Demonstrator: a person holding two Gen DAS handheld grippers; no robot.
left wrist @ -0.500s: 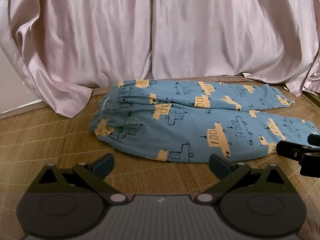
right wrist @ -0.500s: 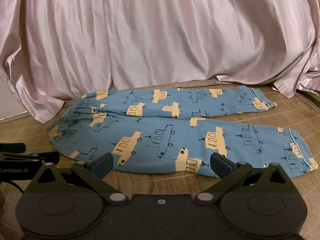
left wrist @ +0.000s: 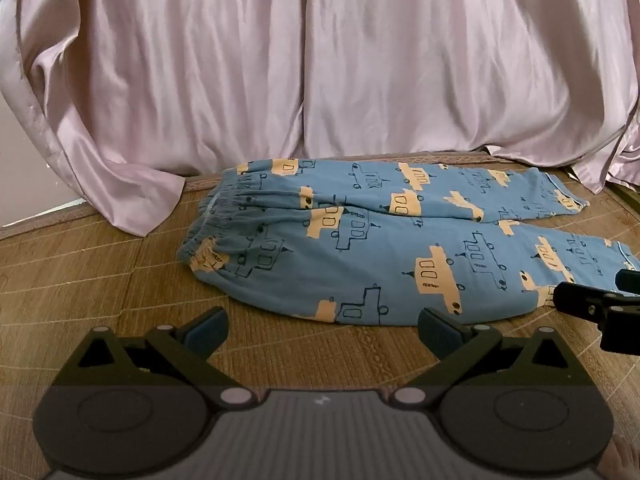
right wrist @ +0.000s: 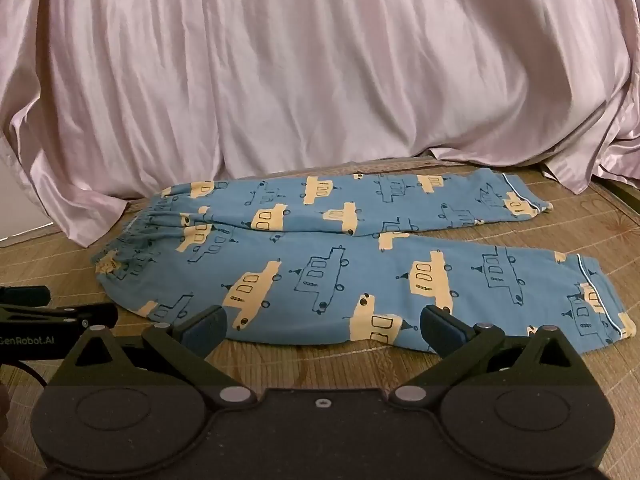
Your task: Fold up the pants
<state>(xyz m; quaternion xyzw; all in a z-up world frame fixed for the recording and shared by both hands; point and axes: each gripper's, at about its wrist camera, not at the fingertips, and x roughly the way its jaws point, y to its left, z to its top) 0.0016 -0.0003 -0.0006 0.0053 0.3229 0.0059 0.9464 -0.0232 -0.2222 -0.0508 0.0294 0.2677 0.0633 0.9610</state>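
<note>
Left wrist view has the pants [left wrist: 392,248] spread across the middle of the frame on a woven bamboo mat [left wrist: 100,272], the gathered waistband [left wrist: 224,220] at centre left and both legs running toward the right edge. The fabric is blue with yellow and outlined boat-like shapes. The left gripper [left wrist: 322,326] sits at the bottom centre, its fingers [left wrist: 208,322] wide apart and holding nothing, with bare mat between them; the tips lie just in front of the near edge of the lower leg without touching it. At the right edge of this frame, part of the right gripper [left wrist: 592,304] shows as a black bar beside the lower leg's cuff end. A pale pink satin sheet [left wrist: 320,72] hangs in folds across the whole upper half, its hem resting on the mat at upper left. In the right wrist view the pants [right wrist: 340,264] lie lengthwise from centre left to the right side, the two legs parted in a narrow V, each cuff [right wrist: 600,300] edged with a thin white line. The right gripper [right wrist: 322,326] fills the bottom centre, its fingers [right wrist: 444,326] also spread wide and empty, the tips overlapping the near hem of the lower leg in the frame; whether they touch it cannot be told. The left gripper's [right wrist: 60,312] body shows at the lower left edge.
</note>
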